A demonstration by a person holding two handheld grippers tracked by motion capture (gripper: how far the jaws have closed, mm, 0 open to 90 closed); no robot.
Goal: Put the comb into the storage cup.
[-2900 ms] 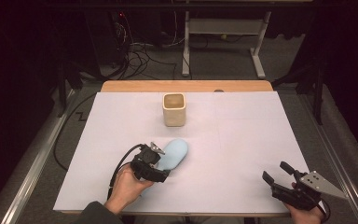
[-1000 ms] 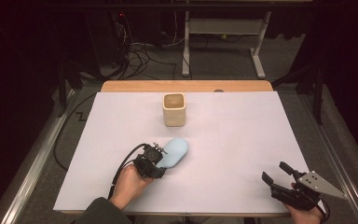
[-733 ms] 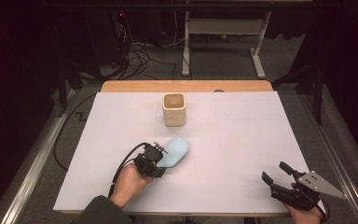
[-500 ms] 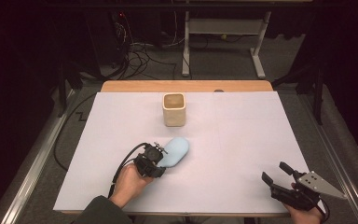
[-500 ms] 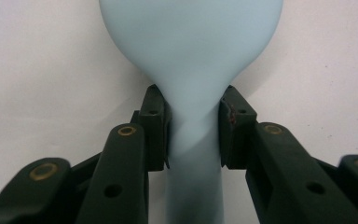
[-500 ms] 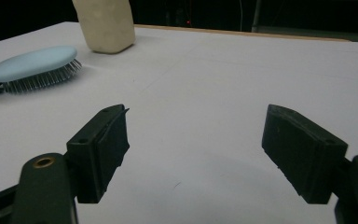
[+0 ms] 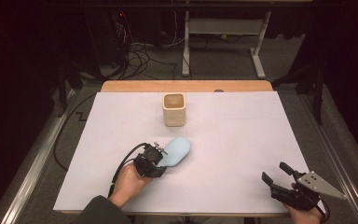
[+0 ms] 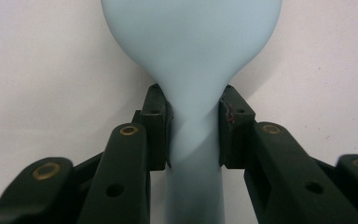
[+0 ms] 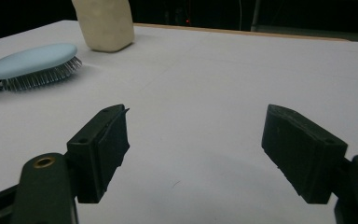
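Hairbrush clamped at the neck by my left gripper (image 8: 193, 133).
Its jaws, just closing, now pinch the pale blue plastic hairbrush (image 7: 175, 151), bristles down on the white-covered bench (image 7: 242, 140), head beyond the jaws. My right gripper (image 9: 196, 149) rests released, well apart from it.

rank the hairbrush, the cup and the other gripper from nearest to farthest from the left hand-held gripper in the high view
1. Light blue hairbrush: its handle is clamped in the left hand-held gripper.
2. Beige cup: beyond the brush, toward the table's far edge.
3. Right hand-held gripper: across the table at the near right corner, jaws open.
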